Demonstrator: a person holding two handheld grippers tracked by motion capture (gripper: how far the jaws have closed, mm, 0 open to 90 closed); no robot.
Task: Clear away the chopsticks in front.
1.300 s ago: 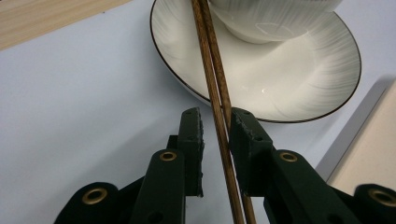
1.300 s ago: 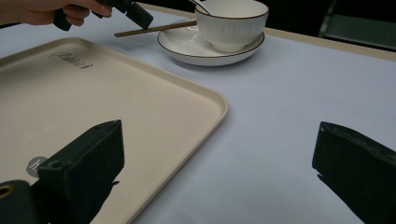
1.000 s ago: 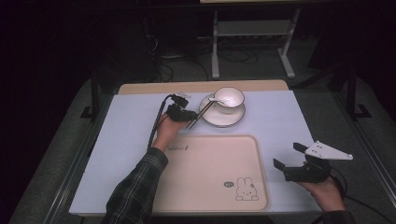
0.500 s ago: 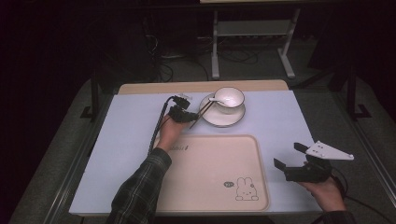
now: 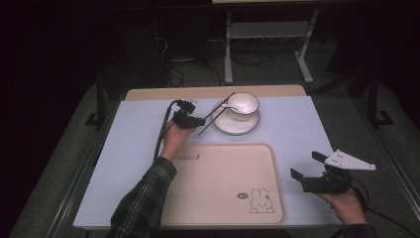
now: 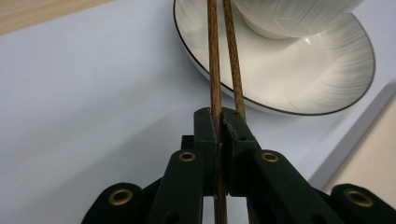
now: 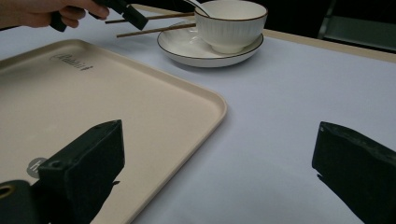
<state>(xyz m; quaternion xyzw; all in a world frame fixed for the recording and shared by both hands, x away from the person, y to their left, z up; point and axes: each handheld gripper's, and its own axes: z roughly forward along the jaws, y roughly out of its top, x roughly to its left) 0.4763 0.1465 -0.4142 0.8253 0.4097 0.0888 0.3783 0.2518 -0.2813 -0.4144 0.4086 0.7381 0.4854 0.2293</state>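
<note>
Two slim brown wooden chopsticks (image 6: 219, 65) lie with their far ends on the white black-rimmed saucer (image 6: 299, 84) under the white ribbed bowl (image 5: 242, 105), their near ends pinched in the left claw (image 6: 219, 122), whose jaws have just been closing onto them. Grasping looks done; lifting them clear toward the beige rabbit-printed tray (image 5: 223, 183) seems next. Right claw (image 5: 309, 166) hovers wide open and empty over the pale blue bench (image 5: 133, 144).

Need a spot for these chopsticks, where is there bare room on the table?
The tray is bare apart from its printed rabbit. Open tablecloth lies right of the saucer and between tray and right gripper. Crowded: the left gripper, chopsticks, saucer and bowl.
</note>
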